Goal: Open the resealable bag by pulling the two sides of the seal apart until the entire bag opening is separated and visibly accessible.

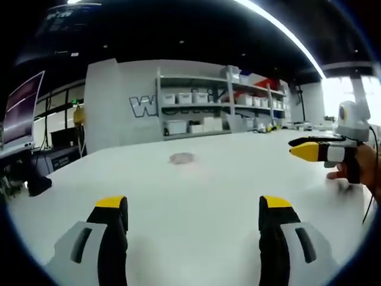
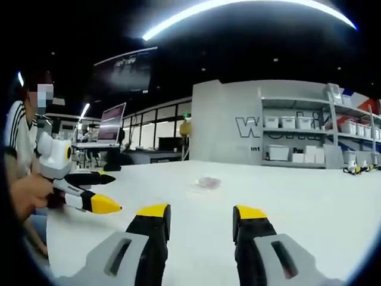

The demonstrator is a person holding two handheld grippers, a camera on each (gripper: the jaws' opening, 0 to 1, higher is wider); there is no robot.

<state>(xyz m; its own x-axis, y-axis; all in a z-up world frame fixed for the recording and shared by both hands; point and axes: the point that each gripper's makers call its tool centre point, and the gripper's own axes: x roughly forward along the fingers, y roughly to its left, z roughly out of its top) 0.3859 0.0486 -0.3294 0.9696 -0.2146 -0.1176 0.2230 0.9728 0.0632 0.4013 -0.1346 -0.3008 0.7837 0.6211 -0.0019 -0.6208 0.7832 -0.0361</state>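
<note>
1. Hovering over the broad white matte table (image 1: 196, 196), the left gripper (image 1: 194, 208) — grey body, black jaws capped in yellow — holds its jaws wide apart with nothing between them, shown in the left gripper view.
2. In the right gripper view the right gripper (image 2: 201, 215), of the same grey, black and yellow make, rises over the table's near side, its jaws likewise spread and empty.
3. Each gripper enters the other's view from the side, held by a person's hand (image 2: 27, 193); seen this way, both have yellow tips parted.
4. Farther out on the table lies the small clear, crumpled resealable plastic bag (image 1: 182, 158) — flat on the white surface, well apart from both grippers and roughly ahead of each; its seal is too small to judge.
5. Beyond the table's far edge stands a grey wall with large lettering (image 2: 250, 127), and beside it metal shelving holding white storage bins (image 1: 193, 98).
6. Off the table's side, past the hand, sits a person in a striped white top (image 2: 18, 140), with a monitor (image 2: 112, 123) behind them.
</note>
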